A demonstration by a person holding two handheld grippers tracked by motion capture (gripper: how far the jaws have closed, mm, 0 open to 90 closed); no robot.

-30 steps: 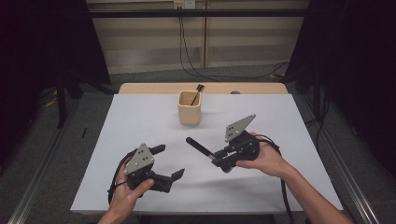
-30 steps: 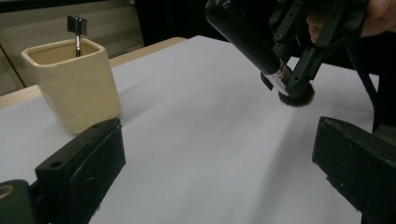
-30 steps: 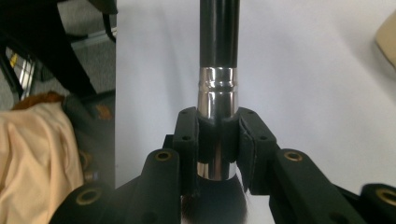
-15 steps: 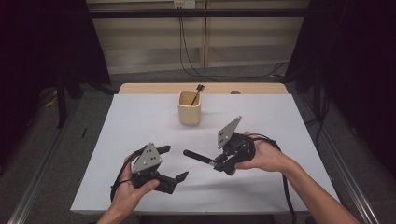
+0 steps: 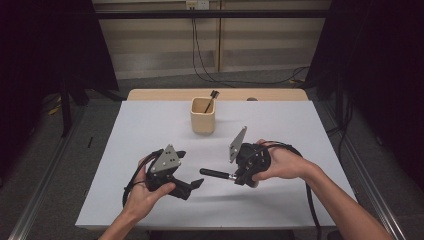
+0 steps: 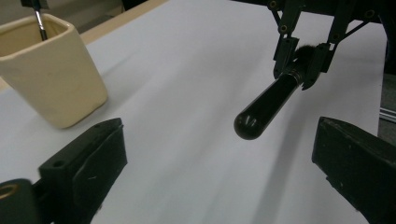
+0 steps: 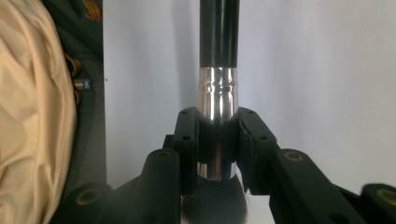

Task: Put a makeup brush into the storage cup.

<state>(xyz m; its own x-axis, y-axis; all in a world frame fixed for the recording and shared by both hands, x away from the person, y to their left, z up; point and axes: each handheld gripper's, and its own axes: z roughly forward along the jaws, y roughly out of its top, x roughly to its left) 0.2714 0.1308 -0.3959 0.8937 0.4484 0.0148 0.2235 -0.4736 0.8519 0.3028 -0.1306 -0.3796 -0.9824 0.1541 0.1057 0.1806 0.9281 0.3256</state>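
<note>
Black makeup brush (image 5: 216,173) clamped at its silver ferrule (image 7: 217,100) by the right hand-held gripper (image 5: 239,177); jaws closed tight on the metal collar, bristles tucked back behind them in the right gripper view. Brush lies roughly level above the white worktop (image 5: 150,125), handle end pointing toward the left hand-held gripper (image 5: 196,184).

Left hand-held gripper: jaws spread wide apart, nothing between them. In the left gripper view the rounded handle tip (image 6: 250,122) hangs ahead of the gap, near but not yet inside it.

Cream cup (image 5: 203,115) stands farther back on the worktop, well apart from both hands; one thin dark-handled brush (image 5: 210,100) leans inside it.

Judgement: brush is picked up and off the surface, so the pick looks done. This reads as a handover mid-way: the left jaws have not closed on the handle. Left to do, likely: left takes the handle, right lets go, then the brush goes into the cup.
</note>
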